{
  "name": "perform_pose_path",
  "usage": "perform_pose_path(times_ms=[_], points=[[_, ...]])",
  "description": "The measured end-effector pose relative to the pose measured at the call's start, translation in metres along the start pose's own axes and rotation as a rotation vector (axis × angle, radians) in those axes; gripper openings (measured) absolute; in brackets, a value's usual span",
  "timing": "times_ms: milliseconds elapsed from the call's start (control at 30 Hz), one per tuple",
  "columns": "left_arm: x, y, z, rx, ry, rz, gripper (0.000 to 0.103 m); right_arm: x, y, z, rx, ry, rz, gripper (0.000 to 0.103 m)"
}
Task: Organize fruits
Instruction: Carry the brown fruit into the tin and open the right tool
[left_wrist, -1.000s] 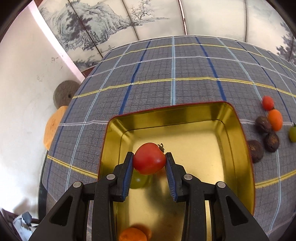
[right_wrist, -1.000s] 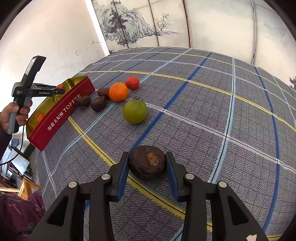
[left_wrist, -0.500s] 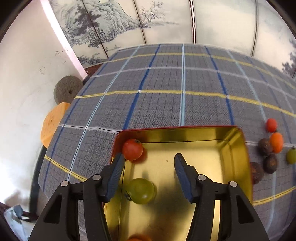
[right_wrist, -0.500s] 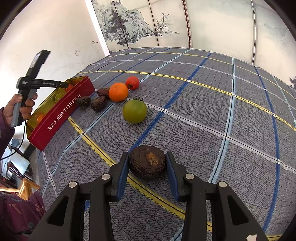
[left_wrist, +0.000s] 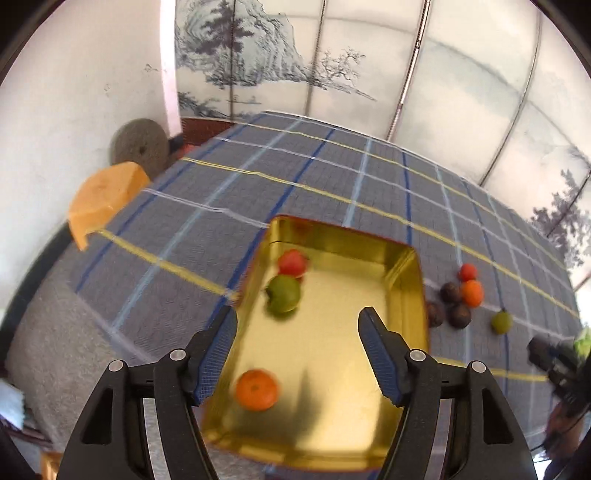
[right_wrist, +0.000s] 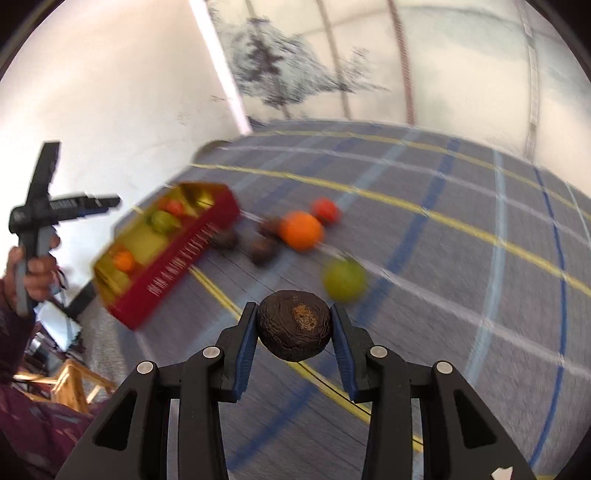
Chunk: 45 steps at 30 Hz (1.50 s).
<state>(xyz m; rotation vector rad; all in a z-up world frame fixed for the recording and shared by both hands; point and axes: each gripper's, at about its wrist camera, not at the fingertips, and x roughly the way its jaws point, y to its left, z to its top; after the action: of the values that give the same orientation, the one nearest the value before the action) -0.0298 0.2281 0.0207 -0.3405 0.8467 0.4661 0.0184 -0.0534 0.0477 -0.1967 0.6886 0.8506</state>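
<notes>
Left gripper (left_wrist: 297, 325): jaws have just been opening, nothing between them, above the gold tin (left_wrist: 415, 284). Tin holds red tomato (left_wrist: 292, 263), green fruit (left_wrist: 283, 294), orange (left_wrist: 256, 389). Right gripper (right_wrist: 294, 325): clamped on dark wrinkled fruit (right_wrist: 294, 325), right of the tin.

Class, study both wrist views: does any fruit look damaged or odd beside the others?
Yes. The dark fruit clamped in the right hand-held gripper is brown-black and wrinkled with a rough tan patch, and looks shrivelled. Three similar dark fruits lie beside the gold tin, unlike the smooth bright orange.
</notes>
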Motion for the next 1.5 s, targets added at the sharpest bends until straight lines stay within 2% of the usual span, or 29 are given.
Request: perform_pose_path(times_ms=[100,167,367,467,600,733,1000,1167,1267,1433,1500], points=[[-0.015,0.005,-0.009,0.024,-0.028,0.081,0.071,0.011,0.034,0.026,-0.065,-0.008,0.075,0.036],[-0.020,0.011,-0.014,0.037,-0.027,0.119,0.083,0.022,0.055,0.040,-0.096,-0.005,0.130,0.036],[-0.032,0.025,-0.020,0.044,-0.044,0.128,0.094,0.087,0.124,0.075,-0.195,0.075,0.266,0.036],[-0.039,0.028,-0.021,0.055,-0.052,0.104,0.095,0.118,0.150,0.082,-0.224,0.128,0.300,0.036],[-0.055,0.028,-0.025,0.076,-0.120,0.118,0.098,0.155,0.179,0.088,-0.257,0.197,0.308,0.036],[-0.062,0.029,-0.027,0.093,-0.163,0.142,0.098,0.176,0.193,0.093,-0.266,0.239,0.299,0.036],[-0.056,0.026,-0.033,0.141,-0.169,0.172,0.098,0.207,0.210,0.101,-0.245,0.292,0.277,0.036],[-0.058,0.020,-0.037,0.184,-0.187,0.201,0.098,0.214,0.219,0.100,-0.249,0.304,0.278,0.036],[-0.058,0.020,-0.038,0.188,-0.184,0.194,0.098,0.217,0.221,0.100,-0.240,0.310,0.277,0.037],[-0.055,0.019,-0.040,0.194,-0.174,0.194,0.098,0.212,0.220,0.105,-0.207,0.278,0.302,0.041],[-0.055,0.018,-0.042,0.198,-0.173,0.197,0.098,0.205,0.217,0.108,-0.186,0.245,0.326,0.045]])
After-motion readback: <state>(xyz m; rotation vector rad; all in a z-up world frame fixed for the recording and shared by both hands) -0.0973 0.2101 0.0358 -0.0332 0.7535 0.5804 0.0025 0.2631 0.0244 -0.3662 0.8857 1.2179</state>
